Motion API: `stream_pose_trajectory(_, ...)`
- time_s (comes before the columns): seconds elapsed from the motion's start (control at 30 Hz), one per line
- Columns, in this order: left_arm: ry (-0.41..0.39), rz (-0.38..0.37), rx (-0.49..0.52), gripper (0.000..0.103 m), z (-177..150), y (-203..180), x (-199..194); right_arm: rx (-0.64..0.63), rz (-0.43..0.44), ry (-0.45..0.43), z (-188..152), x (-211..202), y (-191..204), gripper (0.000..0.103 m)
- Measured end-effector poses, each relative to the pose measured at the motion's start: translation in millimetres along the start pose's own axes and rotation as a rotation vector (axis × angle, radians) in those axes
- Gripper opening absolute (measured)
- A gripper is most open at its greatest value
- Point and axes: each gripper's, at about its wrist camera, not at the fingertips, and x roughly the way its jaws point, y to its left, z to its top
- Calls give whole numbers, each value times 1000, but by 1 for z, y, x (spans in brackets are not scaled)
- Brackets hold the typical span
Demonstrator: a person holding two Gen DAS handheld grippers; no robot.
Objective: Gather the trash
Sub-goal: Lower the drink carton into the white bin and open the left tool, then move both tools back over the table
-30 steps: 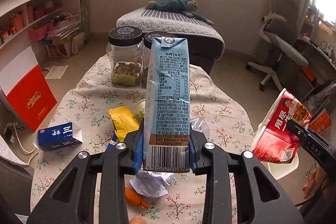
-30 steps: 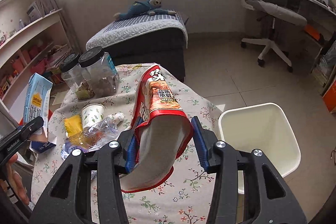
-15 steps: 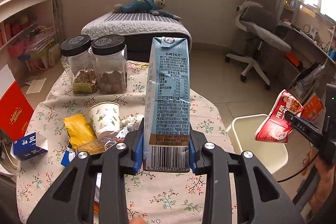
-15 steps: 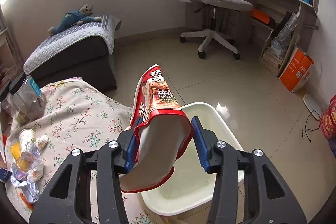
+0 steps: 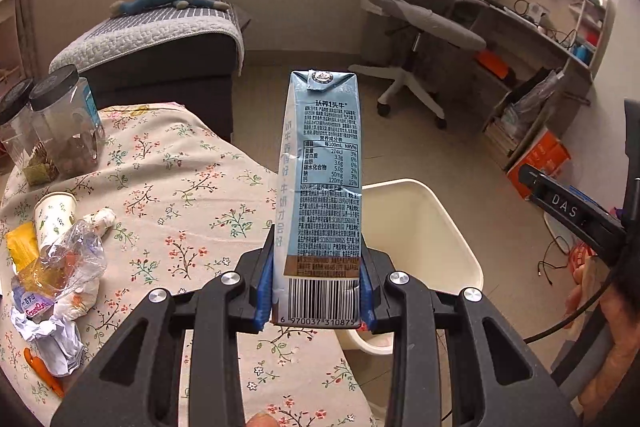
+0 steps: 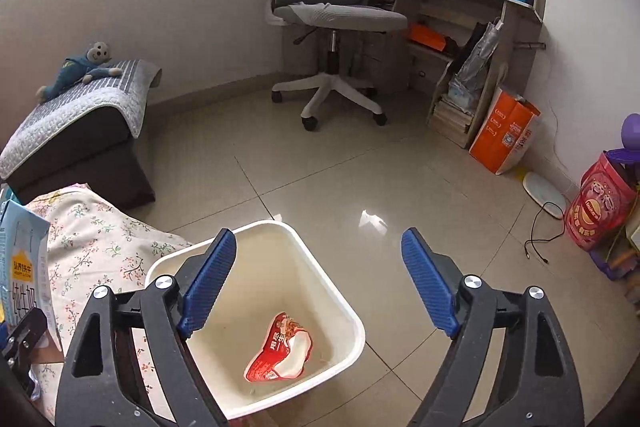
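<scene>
My left gripper [image 5: 316, 291] is shut on a light blue milk carton [image 5: 320, 183], held upright over the table's right edge beside the white trash bin [image 5: 460, 247]. My right gripper [image 6: 316, 283] is open and empty above the bin [image 6: 344, 299]. A red instant-noodle cup [image 6: 282, 349] lies on its side at the bin's bottom. The carton also shows at the left edge of the right wrist view [image 6: 24, 267]. More trash lies on the floral tablecloth [image 5: 180, 187]: a paper cup [image 5: 54, 211], a crushed clear bottle [image 5: 68, 267], crumpled paper [image 5: 52, 339], a yellow packet [image 5: 20, 247].
Two black-lidded jars [image 5: 60, 123] stand at the table's far left. A dark ottoman with a plush toy [image 5: 160, 39] is behind the table. A grey office chair [image 6: 328, 11], a desk, an orange bag [image 6: 504, 135] and a red tin [image 6: 600, 211] stand around the tiled floor.
My right gripper has opened and the red noodle cup has dropped into the bin. My left gripper has swung right with the carton, toward the bin.
</scene>
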Motion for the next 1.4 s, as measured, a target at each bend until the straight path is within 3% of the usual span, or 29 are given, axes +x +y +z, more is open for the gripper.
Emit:
stream_pose_trajectory(0.27,53,-87,21,33,16,-49,31,90,-106,0,2,11,-48,90)
stream_pose_trajectory(0.53,91,-135,56,34,34,-91,55,136,-137,17,1,20,-75,91)
stream_pose_trajectory(0.63,97,-132,56,52,40,-98,60,128,-145,7,-1,18,-77,94)
stream_pose_trajectory(0.8,69,-111,81,56,42,-99,50,94,-143,-25,-2,9,-68,96)
stream_pose_trajectory(1.03,-13,19,59,69,35,-64,26,49,-84,-52,-5,-8,-39,96)
stream_pose_trajectory(1.23,-57,129,-22,73,25,-11,2,-40,-15,-68,-13,-24,6,96)
stream_pose_trajectory(1.4,-72,179,-85,75,17,28,-20,-96,52,-65,-18,-38,44,96)
